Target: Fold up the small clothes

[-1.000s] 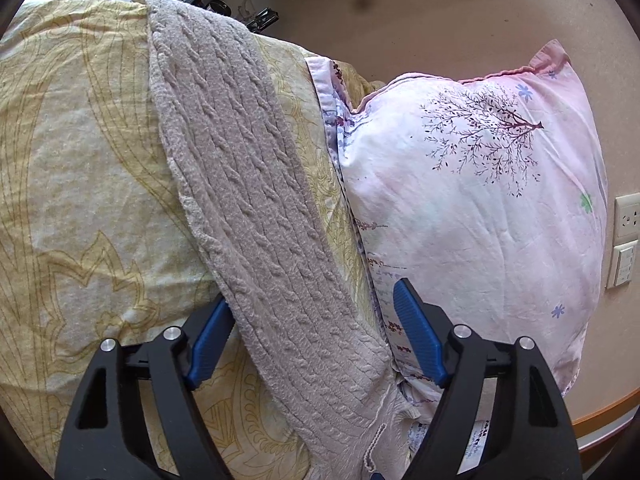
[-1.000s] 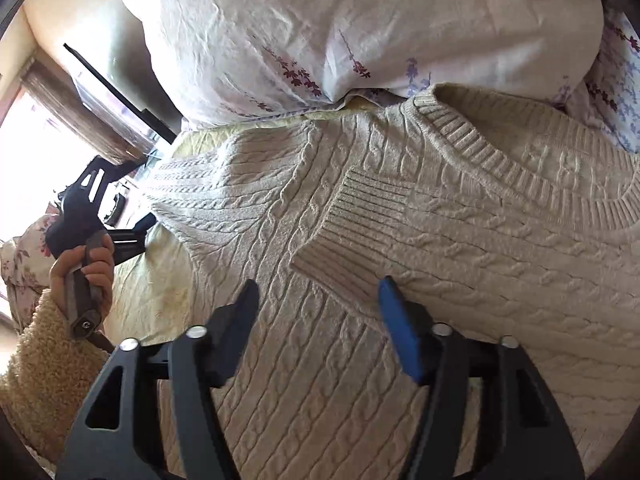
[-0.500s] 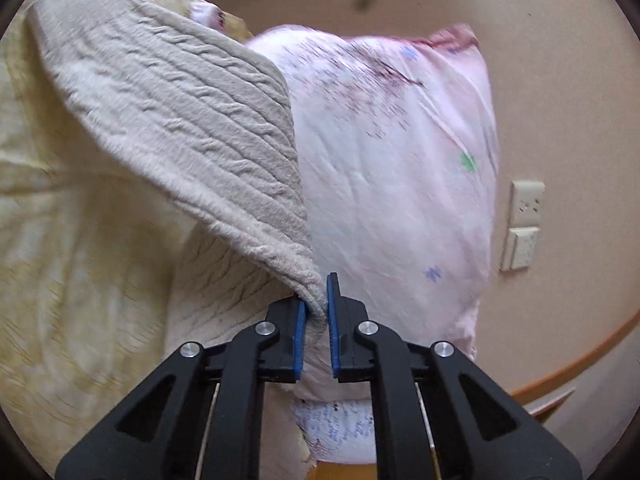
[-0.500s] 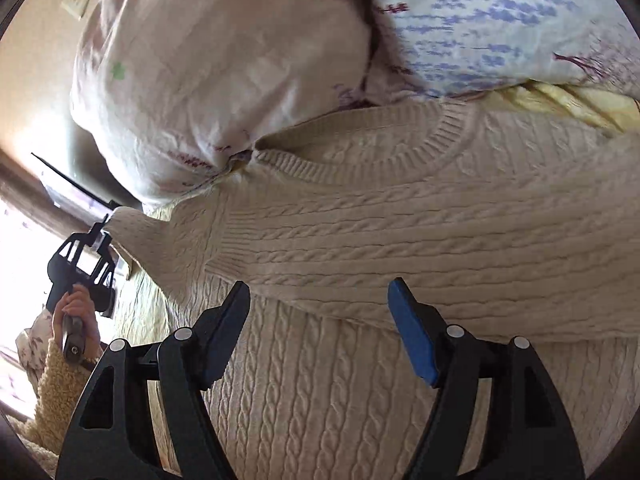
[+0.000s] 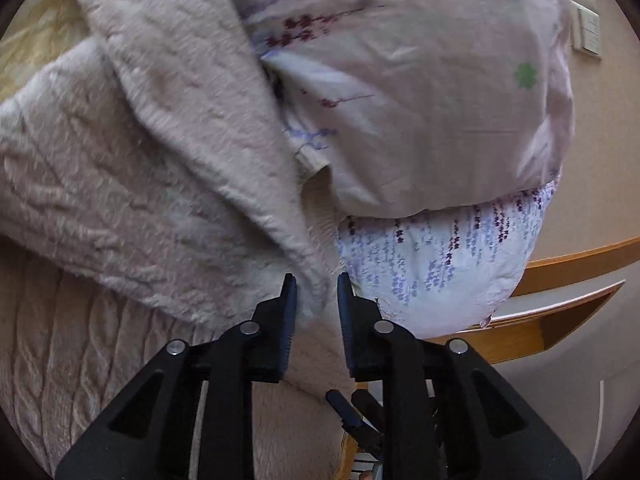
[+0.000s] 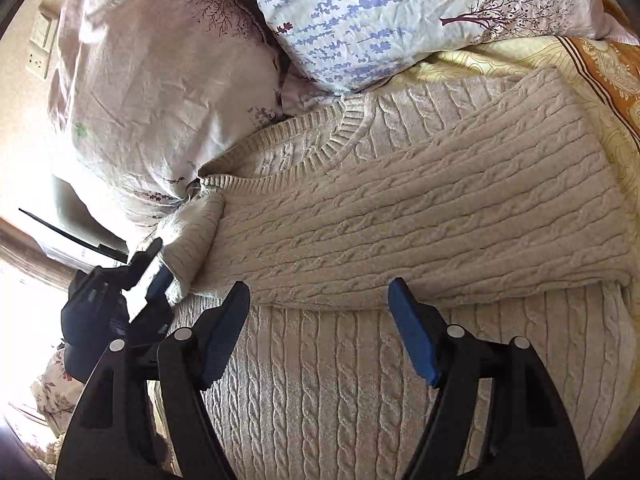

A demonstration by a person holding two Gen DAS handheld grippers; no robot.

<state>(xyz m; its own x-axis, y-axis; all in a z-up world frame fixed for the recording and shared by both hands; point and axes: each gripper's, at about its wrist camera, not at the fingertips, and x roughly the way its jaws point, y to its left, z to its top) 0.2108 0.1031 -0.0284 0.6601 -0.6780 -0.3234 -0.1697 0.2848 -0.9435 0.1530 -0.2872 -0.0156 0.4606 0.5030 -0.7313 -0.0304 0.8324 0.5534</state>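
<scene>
On the bed, close against the pillows at its head edge, a cream cable-knit sweater [image 6: 400,220] was seen spread over the yellow patterned bedspread [image 6: 480,60]. Compared with half a second before, the sleeve held by the left gripper [image 5: 316,292] had been carried across from the open bedspread to the body of the garment, and where its blue pads had been pressed tight on the cuff they were now parted by a narrow gap, with the sleeve's edge between them; whether the knit was gripped or only resting there could not be told. The right gripper [image 6: 320,312] had been shifted so that more of the folded garment came into its view.

The sweater was shown face up, its ribbed neckline [image 6: 340,136] turned toward the pillows, and one sleeve [image 6: 440,208] laid flat across the chest as a wide band. The other sleeve [image 5: 192,112] was seen bunched and lifted in the left wrist view, blurred by motion, its end lying beside the neckline in the right wrist view. A pink flowered pillow [image 5: 420,80] and a white lavender-print pillow [image 5: 440,264] were touching the collar end of the garment.

The right gripper was held wide, nothing between its fingers, poised above the lower edge of the folded sleeve. Wall switches [image 5: 586,28] and a wooden bed frame [image 5: 560,264] were visible beyond the pillows
</scene>
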